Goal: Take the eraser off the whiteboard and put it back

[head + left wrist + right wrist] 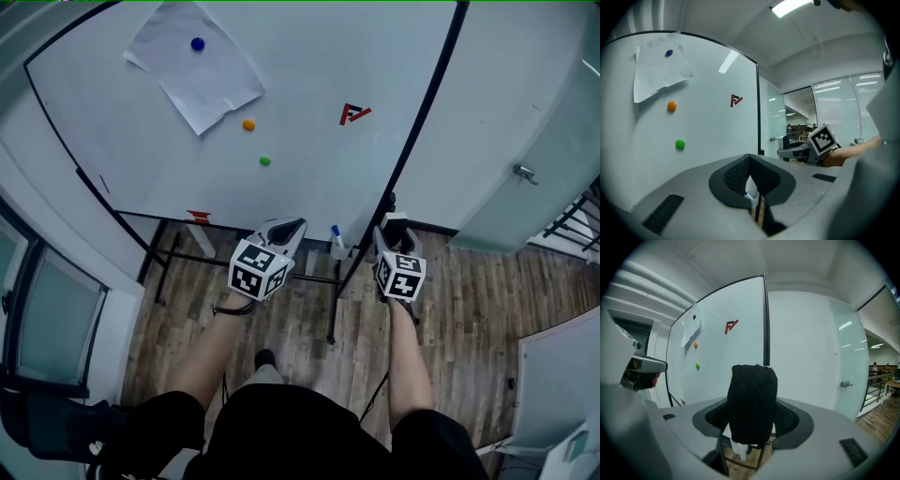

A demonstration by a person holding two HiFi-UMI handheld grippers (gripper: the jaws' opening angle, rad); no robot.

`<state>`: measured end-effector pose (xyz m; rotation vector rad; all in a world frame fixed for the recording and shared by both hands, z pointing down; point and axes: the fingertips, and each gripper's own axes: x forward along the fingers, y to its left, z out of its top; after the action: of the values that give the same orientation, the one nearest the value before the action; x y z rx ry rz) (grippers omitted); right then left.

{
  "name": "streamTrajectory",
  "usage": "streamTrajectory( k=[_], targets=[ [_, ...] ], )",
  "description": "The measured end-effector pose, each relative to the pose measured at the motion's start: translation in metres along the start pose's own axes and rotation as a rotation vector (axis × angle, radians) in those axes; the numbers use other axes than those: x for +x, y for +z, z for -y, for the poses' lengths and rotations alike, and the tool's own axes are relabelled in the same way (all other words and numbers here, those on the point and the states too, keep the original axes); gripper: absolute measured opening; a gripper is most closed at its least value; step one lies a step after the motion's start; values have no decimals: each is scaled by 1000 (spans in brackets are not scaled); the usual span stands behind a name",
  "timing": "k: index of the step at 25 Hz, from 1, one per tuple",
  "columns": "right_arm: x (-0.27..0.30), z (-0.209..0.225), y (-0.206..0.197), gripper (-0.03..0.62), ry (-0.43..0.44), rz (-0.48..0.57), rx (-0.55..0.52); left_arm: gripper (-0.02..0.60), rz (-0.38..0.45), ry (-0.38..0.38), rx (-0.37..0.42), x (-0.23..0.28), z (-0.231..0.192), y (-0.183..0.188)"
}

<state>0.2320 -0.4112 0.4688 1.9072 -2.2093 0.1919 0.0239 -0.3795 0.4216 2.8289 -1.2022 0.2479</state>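
At the upper left of the whiteboard point(309, 56), a sheet of paper point(202, 75) hangs tilted, pinned by a blue magnet point(197, 43). An orange magnet point(248, 124) and a green magnet point(264, 160) sit on the board just below the sheet's lower corner. Right of these, toward the board's right edge, is a small red mark point(354, 113).

The left gripper point(289, 228) hovers in front of the whiteboard's lower edge, near its middle. Its jaws are pressed together at the tips with nothing between them.

Just right of it, a small white holder point(337, 247) with a blue-tipped marker sits at the board's lower edge, between the two grippers.

The right gripper point(394, 225) is held below the whiteboard's lower right corner, beside the black frame. Its jaws are clamped on the eraser point(752, 401), which stands upright between them with its black felt face turned toward the gripper camera. The eraser is off the writing surface.

Right of the whiteboard, a door handle point(525, 173) shows on a pale door.
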Motion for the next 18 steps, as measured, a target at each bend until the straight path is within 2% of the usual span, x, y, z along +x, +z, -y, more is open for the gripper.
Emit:
streamTrajectory(
  k=[14,18],
  targets=[
    [-85,12,-34,272,50,-10,-16,12,-10,91,-29,-50,65,-27],
    [-109,9,-44,272,58,-16,-51,12,-8,129,-44,-68,75,-34]
  ],
)
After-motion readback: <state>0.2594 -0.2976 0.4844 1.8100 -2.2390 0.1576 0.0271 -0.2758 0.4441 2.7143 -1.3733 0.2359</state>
